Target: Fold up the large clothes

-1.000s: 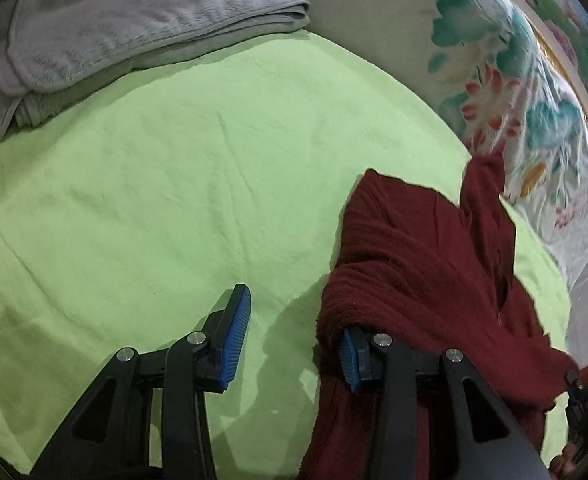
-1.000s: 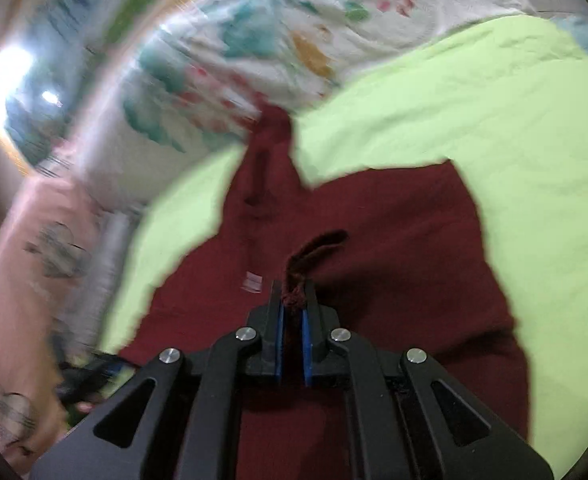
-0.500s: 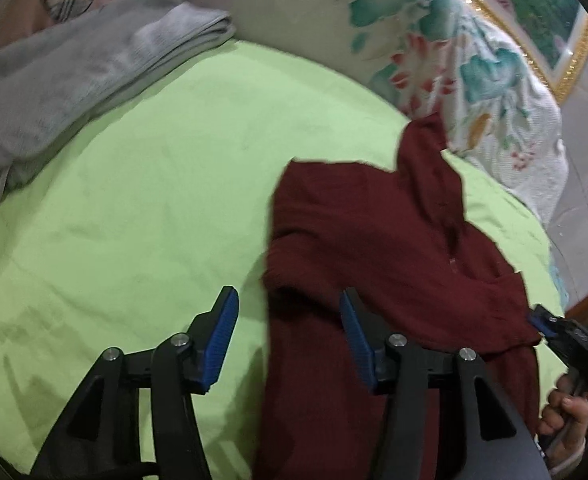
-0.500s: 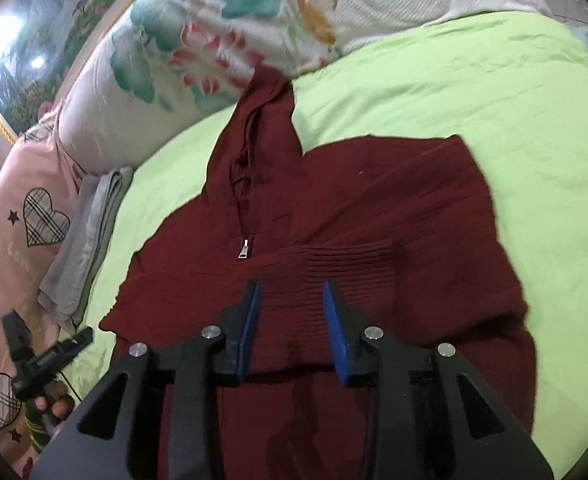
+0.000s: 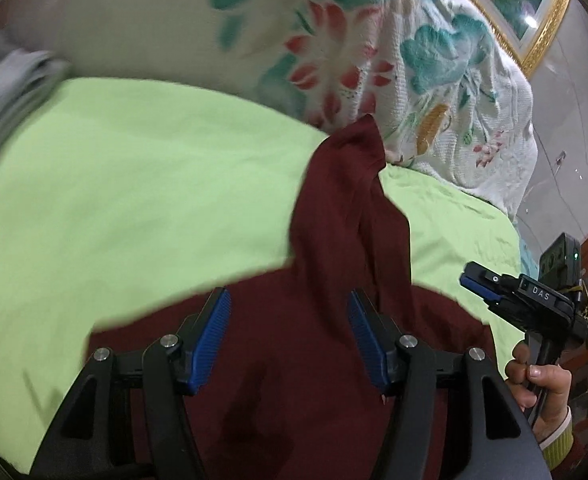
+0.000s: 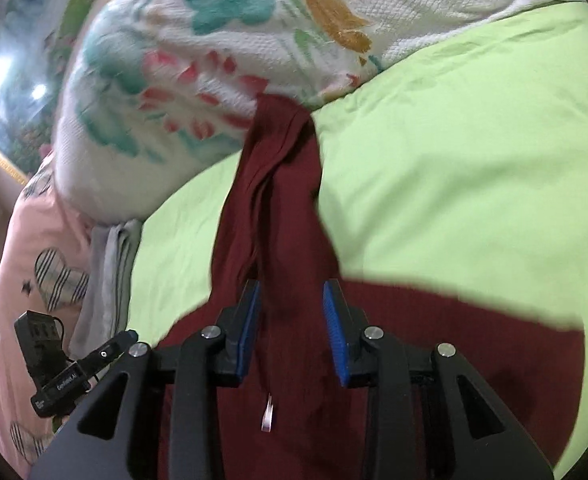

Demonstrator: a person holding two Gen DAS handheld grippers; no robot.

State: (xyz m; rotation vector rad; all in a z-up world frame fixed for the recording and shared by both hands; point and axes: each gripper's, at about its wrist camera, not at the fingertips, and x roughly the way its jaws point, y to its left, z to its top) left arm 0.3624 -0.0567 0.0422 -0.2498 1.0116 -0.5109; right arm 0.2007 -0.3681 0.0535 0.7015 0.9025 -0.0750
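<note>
A dark red hooded sweater (image 5: pixel 334 240) lies on the light green bedsheet (image 5: pixel 133 200), its hood stretched toward the floral pillow. It also shows in the right wrist view (image 6: pixel 277 216), with a silver zipper pull (image 6: pixel 267 416). My left gripper (image 5: pixel 289 340) is open and empty over the sweater's body, just below the hood. My right gripper (image 6: pixel 291 328) is open and empty, its blue pads on either side of the hood's base. The right gripper also shows in the left wrist view (image 5: pixel 490 284), held by a hand.
A large floral pillow (image 5: pixel 394 60) lies at the head of the bed. A folded grey cloth (image 6: pixel 109 272) lies at the left beside a pink heart-print pillow (image 6: pixel 33 280). The bed's edge is at the right (image 5: pixel 510 232).
Both grippers moved forward over the sweater toward the hood. One second ago the right gripper was shut on a fold of red fabric; it has let go and opened. The left gripper stayed open.
</note>
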